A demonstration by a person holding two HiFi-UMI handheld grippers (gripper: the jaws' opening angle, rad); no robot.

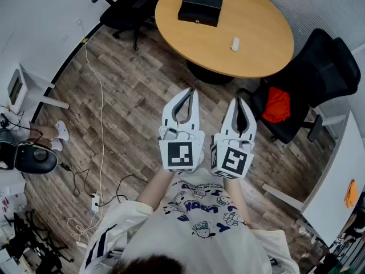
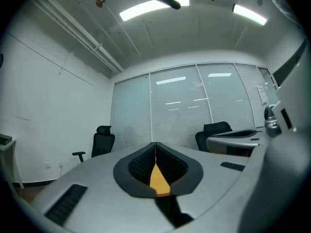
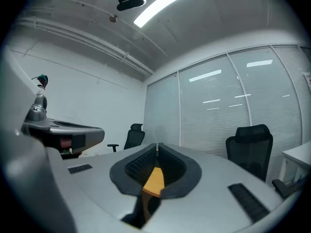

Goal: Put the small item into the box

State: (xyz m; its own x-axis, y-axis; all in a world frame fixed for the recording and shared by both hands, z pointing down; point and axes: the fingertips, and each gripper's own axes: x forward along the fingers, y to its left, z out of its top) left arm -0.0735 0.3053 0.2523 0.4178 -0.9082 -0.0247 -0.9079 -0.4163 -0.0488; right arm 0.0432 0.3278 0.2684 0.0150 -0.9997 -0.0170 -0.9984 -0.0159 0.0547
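Observation:
On the round wooden table [image 1: 251, 56] lies a black box [image 1: 200, 7] with its lid down, and to its right a small white item [image 1: 235, 44]. I hold both grippers level in front of my chest, well short of the table. The left gripper [image 1: 192, 90] has its tips together with nothing between them; in the left gripper view its jaws [image 2: 155, 144] meet, with a strip of the table top showing through. The right gripper [image 1: 238, 100] is shut too and holds nothing; its jaws [image 3: 156, 145] touch at the tip.
Black office chairs stand round the table: one at the far left [image 1: 126, 7], one at the right [image 1: 308, 79] with a red cloth [image 1: 278, 105] on its seat. A white cable [image 1: 98, 124] and a power strip [image 1: 94, 200] lie on the wooden floor at the left. A white desk [image 1: 336, 181] stands at the right.

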